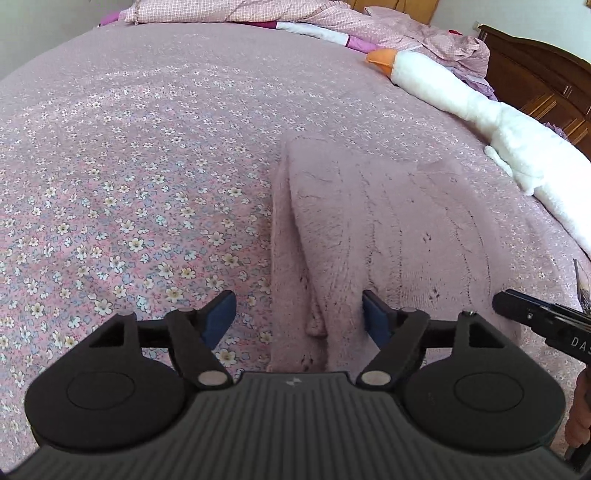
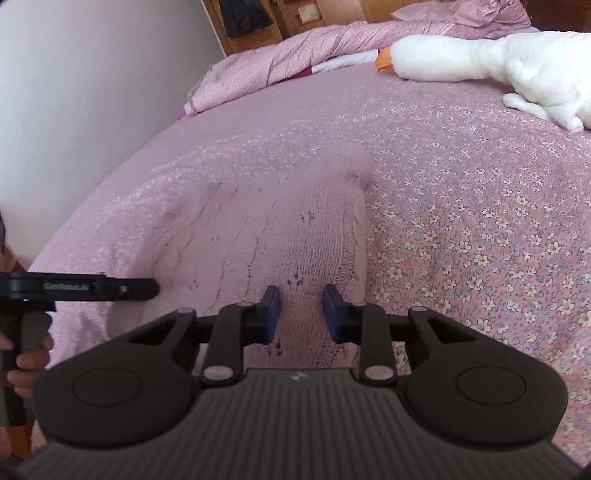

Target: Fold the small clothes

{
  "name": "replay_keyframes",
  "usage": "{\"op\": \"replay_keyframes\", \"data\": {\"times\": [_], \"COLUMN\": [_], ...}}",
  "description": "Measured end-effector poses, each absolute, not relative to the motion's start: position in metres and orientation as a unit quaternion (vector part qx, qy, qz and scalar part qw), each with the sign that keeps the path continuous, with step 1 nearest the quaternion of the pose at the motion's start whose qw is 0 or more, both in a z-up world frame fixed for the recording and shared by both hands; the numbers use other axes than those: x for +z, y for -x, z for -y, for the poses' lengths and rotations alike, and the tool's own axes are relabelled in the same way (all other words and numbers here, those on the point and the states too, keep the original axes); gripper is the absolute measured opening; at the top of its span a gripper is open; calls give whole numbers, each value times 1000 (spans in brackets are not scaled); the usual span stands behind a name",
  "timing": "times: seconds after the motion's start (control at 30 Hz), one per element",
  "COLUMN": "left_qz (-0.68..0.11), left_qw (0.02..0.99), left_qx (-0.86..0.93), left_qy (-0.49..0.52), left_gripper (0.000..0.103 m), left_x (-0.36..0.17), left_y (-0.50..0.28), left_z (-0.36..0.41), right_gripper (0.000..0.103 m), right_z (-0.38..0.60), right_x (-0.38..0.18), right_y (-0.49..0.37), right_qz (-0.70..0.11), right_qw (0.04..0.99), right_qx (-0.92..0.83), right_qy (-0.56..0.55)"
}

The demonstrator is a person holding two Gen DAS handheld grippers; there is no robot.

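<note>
- The pink knitted garment (image 1: 388,236) is lying flat on the bed (image 1: 129,166), near the edge closest to the person, with one side already looking folded inward along its length.
- The left gripper (image 1: 299,317) is hovering over the near left part of the garment; its fingers (image 1: 375,314) are standing wide apart and are holding nothing.
- The right gripper (image 2: 301,314) is hovering over the near right part of the garment; its fingers (image 2: 271,306) are partly open, with the knit showing between them, and I judge they are gripping nothing.
- Risk: the knit is thick and fluffy, so the fingers may be catching only the top layer, and then the fold would be opening again when it is lifted.
- Risk: the garment and the bed cover are both pink, so a low pinch may be taking the cover together with the knit and dragging it.
- Risk: if the two grippers are lifting unevenly, the fold line would be coming out crooked.
- The white plush goose (image 2: 480,62) is lying along the far right edge of the bed, well apart from the garment.
- The crumpled checked bedding (image 1: 258,14) is lying at the far edge.
- Nothing is standing between the grippers and the garment.
</note>
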State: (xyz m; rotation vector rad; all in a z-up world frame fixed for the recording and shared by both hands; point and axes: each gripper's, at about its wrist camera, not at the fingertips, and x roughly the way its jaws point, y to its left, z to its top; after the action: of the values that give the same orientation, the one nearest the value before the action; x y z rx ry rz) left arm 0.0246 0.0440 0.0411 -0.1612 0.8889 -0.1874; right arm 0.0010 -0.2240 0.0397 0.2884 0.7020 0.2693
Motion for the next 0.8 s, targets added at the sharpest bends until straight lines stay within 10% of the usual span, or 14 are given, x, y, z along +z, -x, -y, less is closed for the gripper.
{"op": "replay_keyframes", "data": {"times": [0.13, 0.47, 0.8], "left_qz": [-425, -412, -426], "left_qw": [898, 909, 904], "left_qx": [-86, -55, -30], "left_qy": [73, 11, -16], "left_gripper": [81, 101, 101], "left_x": [51, 62, 31], "left_y": [-15, 39, 57], "left_z": [-42, -16, 13], "right_gripper": [32, 77, 86], "right_z": [226, 210, 198], "right_x": [46, 58, 40], "right_y": [1, 49, 60], "right_qz": [-338, -304, -354], "right_qw": [922, 938, 927], "right_qx": [127, 118, 98], "right_qy": [-141, -115, -77]}}
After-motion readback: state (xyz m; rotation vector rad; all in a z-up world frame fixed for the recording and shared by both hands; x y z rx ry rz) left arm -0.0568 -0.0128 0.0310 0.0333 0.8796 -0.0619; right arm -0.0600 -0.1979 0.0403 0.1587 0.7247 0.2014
